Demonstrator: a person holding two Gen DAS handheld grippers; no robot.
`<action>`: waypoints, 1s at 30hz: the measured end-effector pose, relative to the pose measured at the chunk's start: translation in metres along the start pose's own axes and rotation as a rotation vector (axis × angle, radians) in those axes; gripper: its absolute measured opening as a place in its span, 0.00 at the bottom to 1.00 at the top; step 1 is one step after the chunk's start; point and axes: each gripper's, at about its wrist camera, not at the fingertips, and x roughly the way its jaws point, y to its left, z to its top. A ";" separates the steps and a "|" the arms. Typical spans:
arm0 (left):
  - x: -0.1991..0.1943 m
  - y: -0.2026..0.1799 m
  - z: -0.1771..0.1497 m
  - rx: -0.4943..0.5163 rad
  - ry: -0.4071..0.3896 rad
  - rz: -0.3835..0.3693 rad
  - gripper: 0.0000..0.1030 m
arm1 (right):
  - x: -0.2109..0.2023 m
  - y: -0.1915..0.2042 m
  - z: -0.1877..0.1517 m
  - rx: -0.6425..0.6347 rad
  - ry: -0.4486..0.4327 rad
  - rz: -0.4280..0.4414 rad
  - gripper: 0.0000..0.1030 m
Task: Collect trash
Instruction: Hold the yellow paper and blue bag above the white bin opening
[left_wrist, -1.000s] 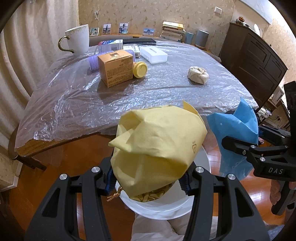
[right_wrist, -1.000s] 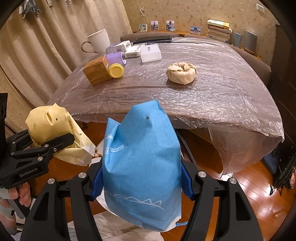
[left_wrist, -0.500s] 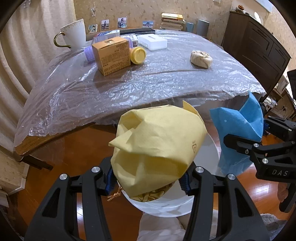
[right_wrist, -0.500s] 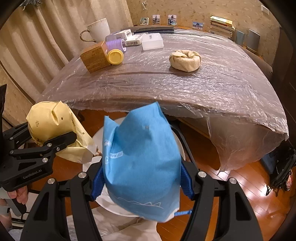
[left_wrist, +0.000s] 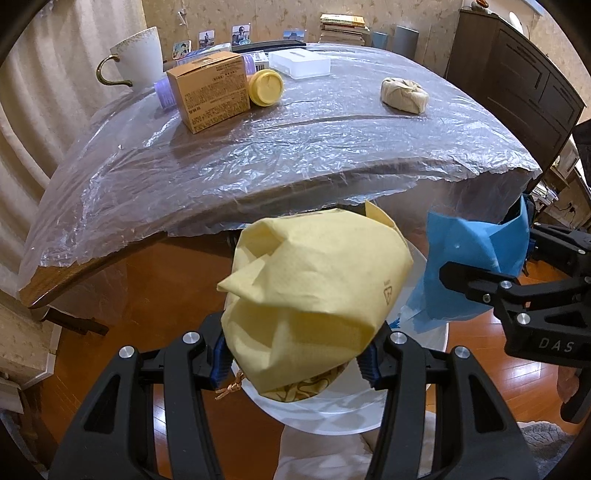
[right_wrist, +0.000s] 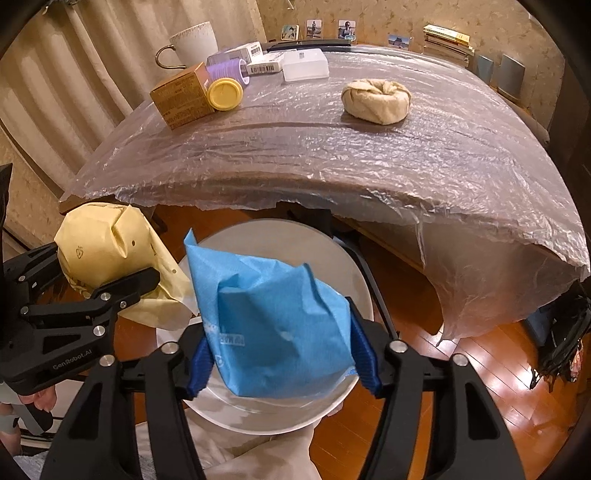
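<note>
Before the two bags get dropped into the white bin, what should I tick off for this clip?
1. Left hand-held gripper pinching the yellow bag: ok.
2. Right hand-held gripper, jaws just closed further, pinching the blue bag: ok.
3. Blue bag over the white bin opening: ok.
4. Yellow bag fully over the bin: cannot tell; the right wrist view shows it at the rim's side.
5. Bin liner in place: cannot tell.
6. Table cleared: not ok; the beige bundle remains.
</note>
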 end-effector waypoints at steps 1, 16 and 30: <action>0.001 0.000 0.001 0.001 0.002 0.001 0.53 | 0.002 0.000 0.000 0.003 0.004 0.002 0.57; 0.016 -0.002 0.001 0.017 0.039 0.014 0.53 | 0.022 -0.001 0.002 0.020 0.055 0.020 0.57; 0.031 -0.011 0.001 0.051 0.063 0.041 0.53 | 0.025 -0.001 0.007 0.017 0.072 0.016 0.57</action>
